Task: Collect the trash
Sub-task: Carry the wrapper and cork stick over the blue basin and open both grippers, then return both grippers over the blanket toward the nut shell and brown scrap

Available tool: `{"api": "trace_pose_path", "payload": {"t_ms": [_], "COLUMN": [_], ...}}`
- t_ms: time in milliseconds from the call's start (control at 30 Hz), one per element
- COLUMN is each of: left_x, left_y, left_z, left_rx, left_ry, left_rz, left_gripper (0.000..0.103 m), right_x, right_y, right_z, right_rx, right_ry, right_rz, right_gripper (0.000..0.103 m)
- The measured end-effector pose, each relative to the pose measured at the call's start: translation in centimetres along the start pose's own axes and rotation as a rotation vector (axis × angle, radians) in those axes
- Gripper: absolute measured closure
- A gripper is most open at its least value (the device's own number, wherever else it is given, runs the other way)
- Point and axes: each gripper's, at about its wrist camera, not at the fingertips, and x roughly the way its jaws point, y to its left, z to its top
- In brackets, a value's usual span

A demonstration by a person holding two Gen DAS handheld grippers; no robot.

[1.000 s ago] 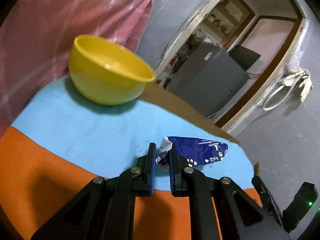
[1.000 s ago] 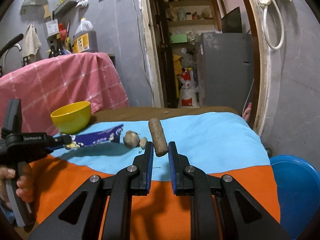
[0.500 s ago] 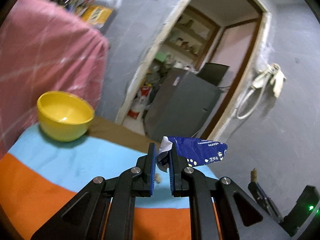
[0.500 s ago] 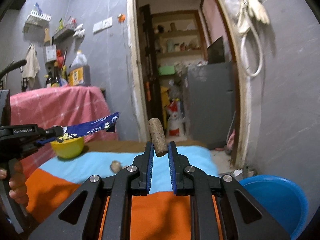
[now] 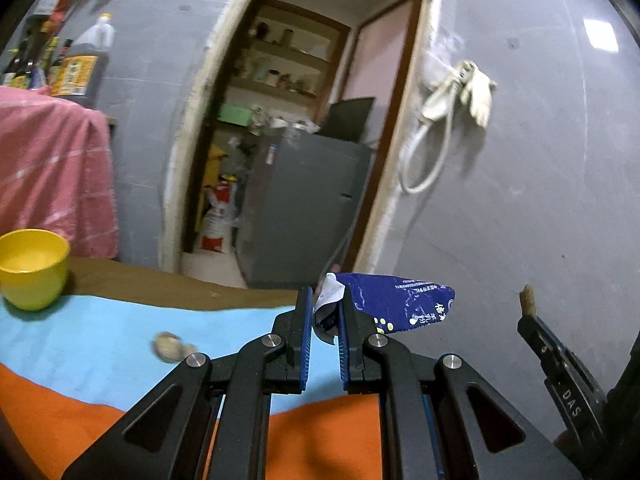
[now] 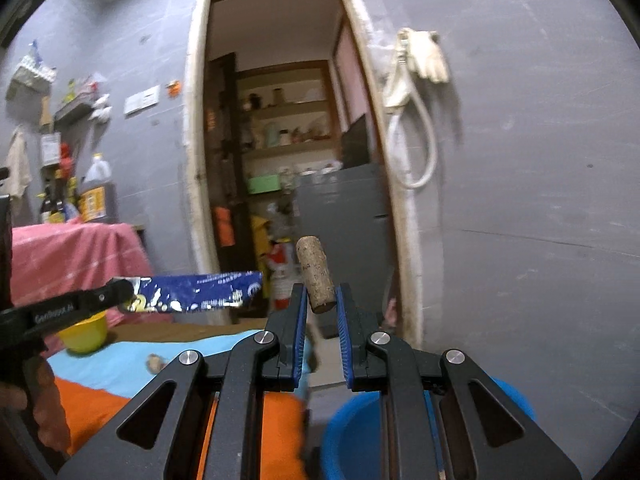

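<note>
My left gripper point(image 5: 323, 312) is shut on a blue snack wrapper point(image 5: 394, 304) and holds it in the air above the table's right end. The wrapper also shows in the right wrist view point(image 6: 196, 292), sticking out of the left gripper point(image 6: 120, 290). My right gripper point(image 6: 322, 304) is shut on a brown cork point(image 6: 316, 276), held upright above the floor past the table edge; the cork also shows at the right of the left wrist view point(image 5: 528, 300). A blue bin point(image 6: 352, 436) sits on the floor below the right gripper. A crumpled brownish scrap point(image 5: 170, 350) lies on the blue cloth.
A table with blue cloth point(image 5: 100, 340) and orange cloth point(image 5: 60, 412) is at the lower left. A yellow bowl point(image 5: 32, 266) stands at its far left. A pink-covered counter point(image 5: 48, 168) stands behind. An open doorway point(image 6: 280, 160) leads to a storeroom. A hose and glove point(image 6: 416, 92) hang on the grey wall.
Both grippers have lifted and swung right, away from the table, each still holding its item. The blue bin has come under the right gripper.
</note>
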Motion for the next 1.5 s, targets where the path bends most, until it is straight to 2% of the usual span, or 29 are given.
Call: {"api": "trace_pose_path", "payload": {"t_ms": [100,233,400,600,733,1033,1133,1233,1400,1500], "left_x": [1.7,3.5,5.3,7.9,9.2,12.9,13.0,12.8,12.1,11.4], "left_y": [-1.9,-4.1,-6.5,-8.4,-9.1,-7.7,-7.0,-6.9,-7.1,-6.7], "left_z": [-0.6,-1.5,-3.0,-5.2,-6.8,-8.7,-8.7,-8.4,-7.8,-7.3], "left_rx": [0.01,0.023,0.058,0.095,0.105,0.003,-0.009,-0.002,0.009,0.007], "left_ry": [0.039,0.081,0.156,0.277,0.335,0.508,0.516,0.51,0.499,0.471], "left_rz": [-0.022,-0.045,-0.059,-0.084,-0.082,-0.065,-0.085,-0.108,-0.116,-0.11], "left_gripper": [0.094,0.094,0.094,0.094,0.094,0.091,0.085,0.075,0.067,0.062], "right_x": [-0.2,0.2,1.5,3.1,3.5,4.5,4.3,4.3,4.5,4.3], "right_y": [-1.6,-4.0,-6.3,-7.9,-8.3,-9.4,-9.5,-9.5,-9.5,-9.5], "right_z": [-0.1,-0.6,-1.8,-3.5,-4.1,-5.1,-5.2,-5.0,-5.0,-4.8], "right_rx": [0.016,0.061,0.128,0.184,0.2,0.24,0.248,0.253,0.25,0.245], "right_ry": [0.007,0.058,0.167,0.299,0.341,0.421,0.431,0.424,0.421,0.406], "right_rz": [-0.054,-0.117,-0.175,-0.186,-0.186,-0.192,-0.196,-0.203,-0.203,-0.21], "right_gripper": [0.09,0.09,0.09,0.09,0.09,0.089,0.088,0.075,0.073,0.066]}}
